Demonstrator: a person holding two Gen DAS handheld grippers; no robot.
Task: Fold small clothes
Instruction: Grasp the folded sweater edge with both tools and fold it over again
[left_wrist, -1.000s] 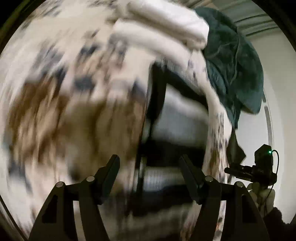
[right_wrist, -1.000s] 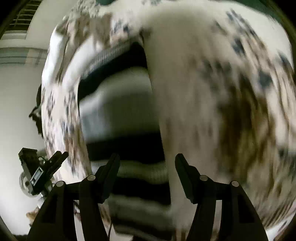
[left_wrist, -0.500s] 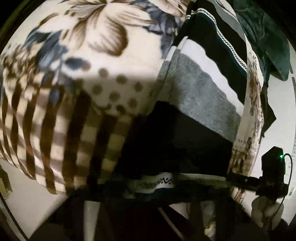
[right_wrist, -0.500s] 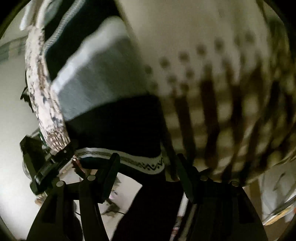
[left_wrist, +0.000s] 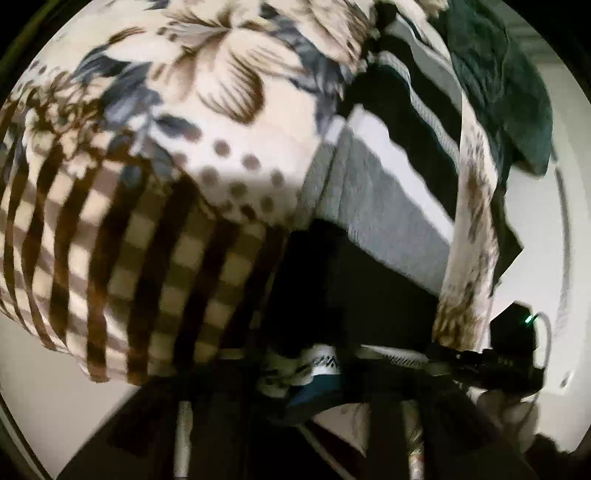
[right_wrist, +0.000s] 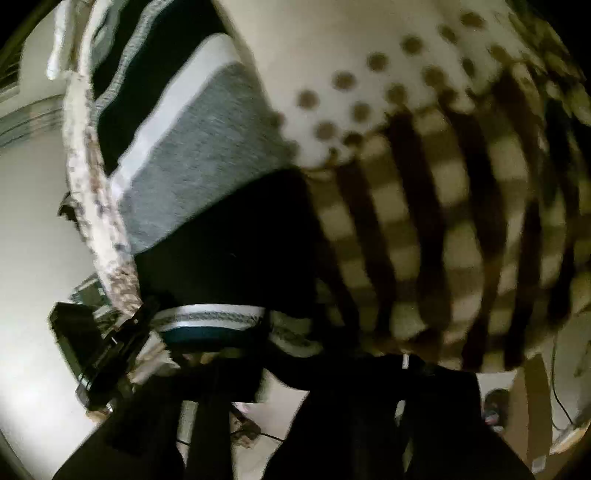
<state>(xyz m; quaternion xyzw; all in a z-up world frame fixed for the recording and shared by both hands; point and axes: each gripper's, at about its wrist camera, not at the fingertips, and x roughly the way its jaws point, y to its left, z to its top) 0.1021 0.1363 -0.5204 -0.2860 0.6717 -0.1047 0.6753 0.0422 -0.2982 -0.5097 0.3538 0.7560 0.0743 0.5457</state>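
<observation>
Patterned bedspread (left_wrist: 155, 155), pale wall (right_wrist: 33, 192), cluttered floor (right_wrist: 517, 417) in dim light.

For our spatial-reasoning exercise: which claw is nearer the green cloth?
Right, probably. The right claw sits below the green cloth, on its side; the left claw is further off, across the hem.

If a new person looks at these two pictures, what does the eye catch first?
First comes the patterned blanket, with big flowers, dots and brown checks, filling the left of the left wrist view and the right of the right one. Next is the striped garment in black, white and grey lying on it, its patterned hem near the bottom. A dark green cloth sits at the left view's upper right.
</observation>
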